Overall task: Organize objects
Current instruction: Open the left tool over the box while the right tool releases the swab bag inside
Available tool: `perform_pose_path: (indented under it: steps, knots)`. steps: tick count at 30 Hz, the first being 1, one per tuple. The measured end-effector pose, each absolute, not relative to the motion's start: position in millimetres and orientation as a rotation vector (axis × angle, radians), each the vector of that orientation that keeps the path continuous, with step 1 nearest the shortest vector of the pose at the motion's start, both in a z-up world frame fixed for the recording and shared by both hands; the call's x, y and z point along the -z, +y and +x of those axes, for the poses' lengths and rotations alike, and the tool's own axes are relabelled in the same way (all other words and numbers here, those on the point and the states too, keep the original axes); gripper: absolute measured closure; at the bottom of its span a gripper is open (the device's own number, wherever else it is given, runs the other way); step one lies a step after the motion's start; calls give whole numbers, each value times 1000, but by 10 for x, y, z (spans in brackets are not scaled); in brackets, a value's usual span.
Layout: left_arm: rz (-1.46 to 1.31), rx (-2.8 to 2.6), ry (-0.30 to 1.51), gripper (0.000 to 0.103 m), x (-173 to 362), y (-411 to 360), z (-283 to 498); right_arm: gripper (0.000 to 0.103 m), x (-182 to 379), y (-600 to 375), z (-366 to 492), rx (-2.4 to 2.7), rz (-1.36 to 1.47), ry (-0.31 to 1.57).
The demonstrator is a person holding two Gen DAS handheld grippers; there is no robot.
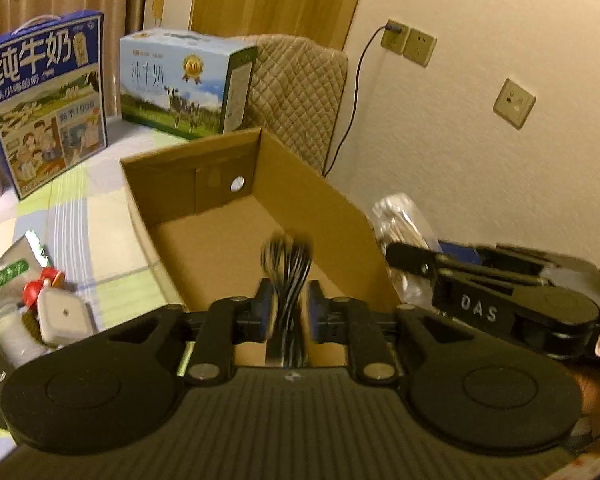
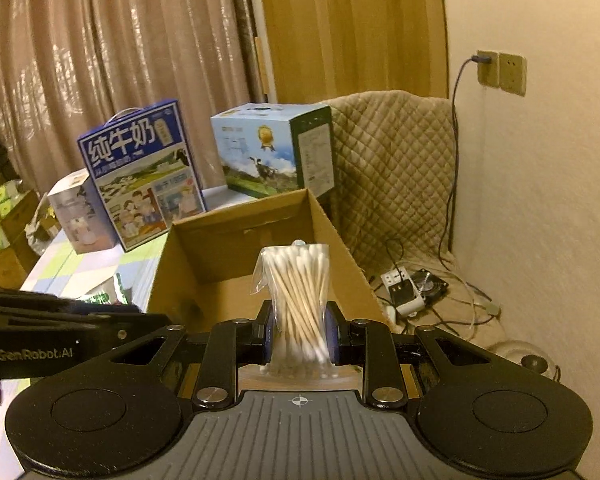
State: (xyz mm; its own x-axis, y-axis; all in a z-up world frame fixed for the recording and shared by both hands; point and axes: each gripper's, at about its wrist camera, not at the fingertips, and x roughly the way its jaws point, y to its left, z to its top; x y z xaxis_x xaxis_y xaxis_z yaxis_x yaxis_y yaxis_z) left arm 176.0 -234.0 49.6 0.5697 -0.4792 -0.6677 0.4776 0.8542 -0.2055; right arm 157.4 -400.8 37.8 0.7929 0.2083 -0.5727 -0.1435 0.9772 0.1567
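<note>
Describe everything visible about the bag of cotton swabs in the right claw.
The bag of cotton swabs is a clear, crinkly plastic pouch packed with thin wooden sticks tipped in white cotton at both ends. It stands roughly upright, the sticks fanning out toward the top. The right claw pinches it low down, a blue pad pressing each side, so the lower part looks squeezed. It is held in the air in front of the open cardboard box, not yet inside. Nothing else touches it.
</note>
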Motion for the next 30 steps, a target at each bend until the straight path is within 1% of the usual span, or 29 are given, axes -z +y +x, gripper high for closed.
perform_pose_path:
  steps: [1, 2, 13, 14, 15, 16, 17, 18, 24, 28, 30]
  knots:
    - [0, 551, 775, 59, -499, -2343, 1781, 81, -369, -4023, 1581, -189, 110, 629]
    - [-4, 545, 763, 57, -504, -2320, 1798, 81, -359, -4036, 1584, -189, 114, 630]
    - [-59, 454, 764, 56, -503, -1915, 1793, 80, -285, -4009, 1664, -219, 155, 630]
    - [-63, 448, 766, 56, -495, -1882, 1779, 78, -290, -4007, 1670, -233, 161, 625]
    - [-67, 444, 768, 55, -485, -1851, 1760, 68, -300, -4010, 1669, -249, 177, 612]
    - [-69, 439, 768, 54, -481, -1825, 1746, 49, -309, -4014, 1663, -258, 187, 603]
    - [-72, 431, 767, 50, -481, -1783, 1722, 40, -325, -4020, 1648, -259, 196, 593]
    - [-74, 424, 766, 48, -482, -1750, 1704, 34, -347, -4025, 1627, -252, 201, 580]
    - [-68, 373, 746, 43, -523, -1418, 1537, 34, -479, -3972, 1493, -250, 236, 558]
    - [-68, 309, 739, 41, -535, -1057, 1383, 34, -566, -3813, 1353, -269, 252, 546]
    - [-70, 271, 734, 37, -544, -843, 1290, 34, -614, -3679, 1281, -298, 253, 539]
